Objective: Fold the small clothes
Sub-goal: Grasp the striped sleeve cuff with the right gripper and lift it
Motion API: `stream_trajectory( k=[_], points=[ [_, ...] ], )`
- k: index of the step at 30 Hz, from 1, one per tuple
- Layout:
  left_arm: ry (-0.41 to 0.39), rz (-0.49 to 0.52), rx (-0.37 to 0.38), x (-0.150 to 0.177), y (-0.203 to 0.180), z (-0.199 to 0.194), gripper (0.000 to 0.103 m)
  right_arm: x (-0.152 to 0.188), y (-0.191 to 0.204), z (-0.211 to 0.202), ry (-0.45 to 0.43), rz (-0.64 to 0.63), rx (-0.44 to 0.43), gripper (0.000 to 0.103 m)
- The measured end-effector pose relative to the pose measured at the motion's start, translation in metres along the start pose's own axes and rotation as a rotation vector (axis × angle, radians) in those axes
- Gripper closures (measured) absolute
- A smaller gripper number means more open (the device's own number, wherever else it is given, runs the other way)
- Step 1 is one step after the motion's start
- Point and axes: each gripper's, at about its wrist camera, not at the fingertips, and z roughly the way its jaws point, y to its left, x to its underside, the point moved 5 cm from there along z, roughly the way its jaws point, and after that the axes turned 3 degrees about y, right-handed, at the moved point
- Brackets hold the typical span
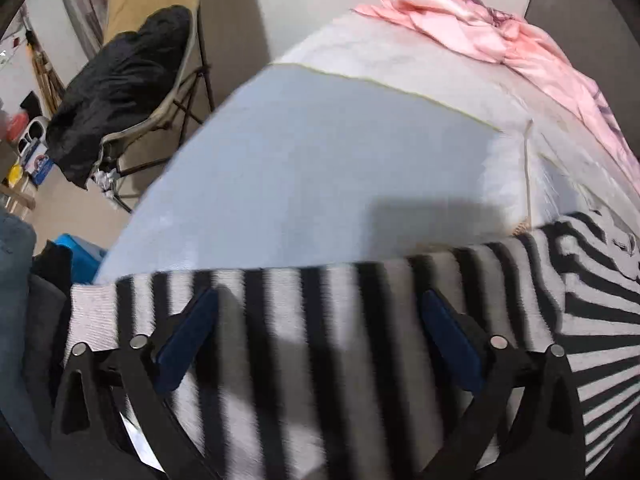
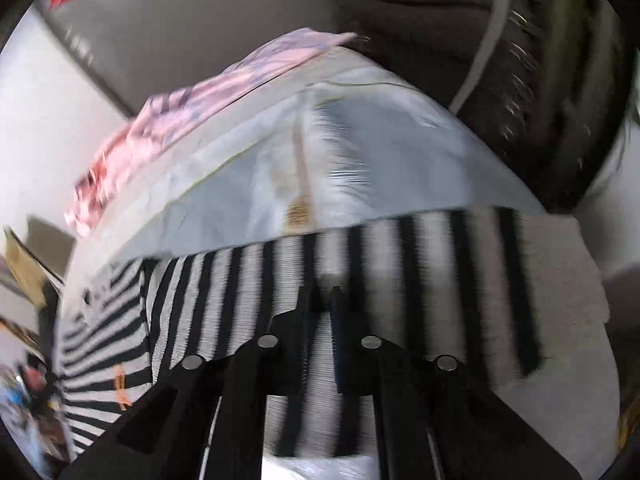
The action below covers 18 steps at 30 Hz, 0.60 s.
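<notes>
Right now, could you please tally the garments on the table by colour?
Black-and-white striped knit garment: 1
Crumpled pink satin garment: 1
Total: 2

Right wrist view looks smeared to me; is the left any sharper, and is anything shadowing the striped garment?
Right wrist view: heavy motion blur, the striped garment streaked, the pink cloth smeared, the right tool soft. Left wrist view: milder blur, the left tool fairly crisp; a dark shadow falls on the pale blue sheet above the stripes. Both curve at the fisheye edges.
</notes>
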Motion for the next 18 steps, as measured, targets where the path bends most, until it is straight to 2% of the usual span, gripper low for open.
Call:
stream_trajectory(
  k=[3,4,5,7,9,10,11,13,16,18],
  points=[
    [0.001,-0.008,-0.031,-0.004,0.009,-0.001,0.004,-0.006,-0.029,-0.023,-0.080,0.047,0.058,0.087],
    [-0.006,-0.033,-0.056,-0.007,0.014,-0.001,0.004,-0.008,-0.044,-0.031,-0.107,0.079,0.091,0.081],
    [-0.007,-0.053,-0.061,-0.005,0.020,-0.001,0.004,-0.008,-0.059,-0.034,-0.113,0.105,0.118,0.081],
    [-0.002,-0.111,-0.057,-0.004,0.026,0.003,0.004,-0.007,-0.073,-0.034,-0.117,0.127,0.087,0.088],
    [0.006,-0.114,-0.134,-0.006,0.018,0.000,0.006,-0.005,-0.075,-0.043,-0.103,0.143,0.086,0.087],
    [-0.008,-0.096,-0.163,-0.002,0.013,-0.007,0.007,-0.003,-0.075,-0.048,-0.111,0.147,0.093,0.083],
    [-0.053,-0.038,-0.174,-0.004,-0.008,-0.022,0.007,-0.001,-0.072,-0.057,-0.127,0.149,0.086,0.081],
    [-0.113,0.054,-0.149,-0.001,-0.042,-0.043,0.007,0.010,-0.069,-0.070,-0.145,0.150,0.080,0.078],
    [-0.175,0.264,-0.036,0.012,-0.137,-0.077,0.006,0.026,-0.071,-0.081,-0.175,0.185,0.102,0.068],
    [-0.187,0.377,0.011,0.024,-0.190,-0.086,0.006,0.034,-0.079,-0.083,-0.182,0.232,0.089,0.068]
  ],
)
